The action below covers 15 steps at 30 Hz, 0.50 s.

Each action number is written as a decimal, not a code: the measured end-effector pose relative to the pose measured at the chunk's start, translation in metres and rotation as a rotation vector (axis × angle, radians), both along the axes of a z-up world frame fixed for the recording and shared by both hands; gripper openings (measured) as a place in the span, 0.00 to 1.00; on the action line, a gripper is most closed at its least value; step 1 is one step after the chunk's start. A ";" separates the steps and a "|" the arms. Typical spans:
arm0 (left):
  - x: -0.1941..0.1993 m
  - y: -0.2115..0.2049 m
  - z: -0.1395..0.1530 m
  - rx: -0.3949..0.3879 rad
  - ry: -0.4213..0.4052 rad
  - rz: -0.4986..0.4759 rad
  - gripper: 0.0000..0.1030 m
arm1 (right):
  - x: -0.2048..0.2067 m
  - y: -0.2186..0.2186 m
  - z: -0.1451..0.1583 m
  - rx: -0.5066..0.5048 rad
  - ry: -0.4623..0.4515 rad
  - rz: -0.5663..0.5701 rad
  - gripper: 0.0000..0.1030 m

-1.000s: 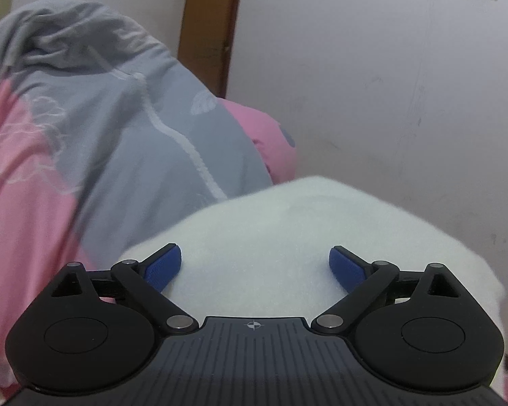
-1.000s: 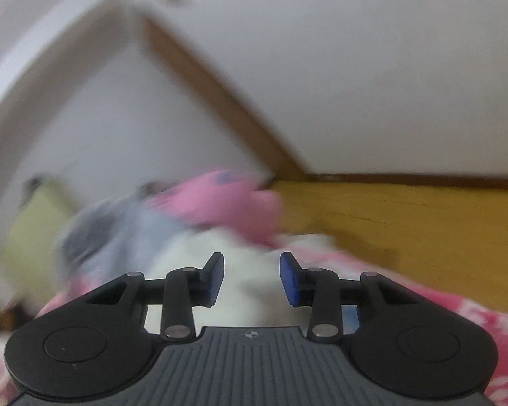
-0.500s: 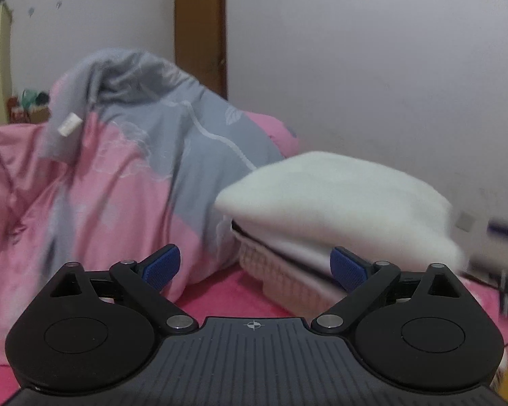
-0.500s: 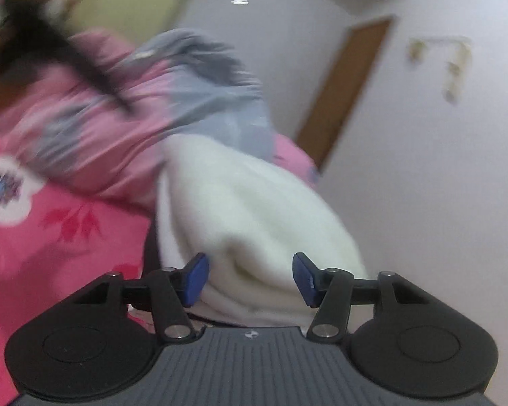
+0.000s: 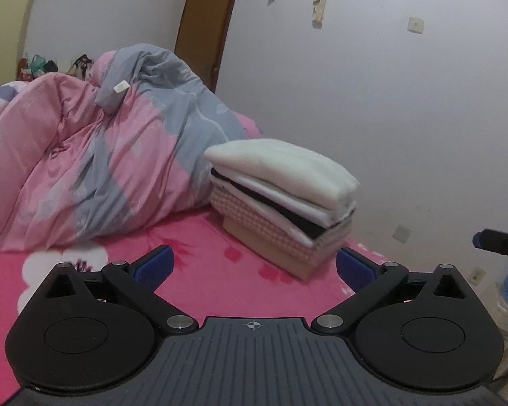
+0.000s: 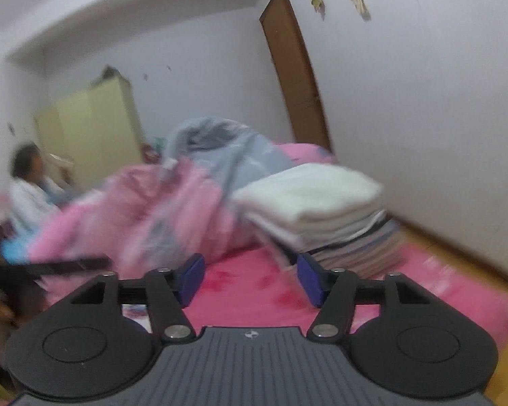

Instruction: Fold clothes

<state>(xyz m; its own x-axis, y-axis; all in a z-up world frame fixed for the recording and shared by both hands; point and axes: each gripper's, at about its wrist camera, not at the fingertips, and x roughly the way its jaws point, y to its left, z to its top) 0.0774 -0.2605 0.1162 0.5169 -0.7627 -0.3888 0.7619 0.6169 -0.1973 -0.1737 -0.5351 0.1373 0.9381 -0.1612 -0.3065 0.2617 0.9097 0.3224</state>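
A stack of folded clothes (image 5: 284, 199) stands on the pink flowered bed sheet (image 5: 216, 264), with a thick white folded piece (image 5: 281, 165) on top. It also shows in the right wrist view (image 6: 321, 213), blurred. My left gripper (image 5: 254, 267) is open and empty, a short way back from the stack. My right gripper (image 6: 250, 277) is open and empty, also back from the stack and low over the sheet. The tip of the right gripper (image 5: 498, 242) shows at the right edge of the left wrist view.
A bunched pink and grey quilt (image 5: 94, 169) lies left of the stack. The white wall (image 5: 389, 101) is close behind it, with a brown door (image 5: 205, 27). A person (image 6: 34, 189) sits at the far left by a yellow wardrobe (image 6: 91, 128). A wooden floor (image 6: 474, 247) lies to the right.
Both grippers have drawn back from the white folded piece, which now lies on top of the stack. The right gripper has opened wider.
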 end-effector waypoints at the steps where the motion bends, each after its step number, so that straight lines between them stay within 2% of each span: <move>1: -0.006 0.007 0.000 -0.001 -0.004 0.005 1.00 | -0.004 0.010 0.003 0.004 -0.009 0.000 0.74; 4: -0.022 0.026 0.001 -0.011 -0.019 0.040 1.00 | -0.011 0.039 0.012 -0.006 -0.038 -0.007 0.81; 6: -0.029 0.036 0.003 -0.024 -0.006 0.064 1.00 | -0.016 0.056 0.018 0.000 -0.064 0.002 0.89; 9: -0.040 0.051 0.005 -0.042 0.012 0.098 1.00 | -0.011 0.079 0.027 0.003 -0.078 0.022 0.93; 15: -0.054 0.067 -0.001 0.005 0.041 0.094 1.00 | 0.013 0.132 0.029 -0.108 -0.049 0.036 0.99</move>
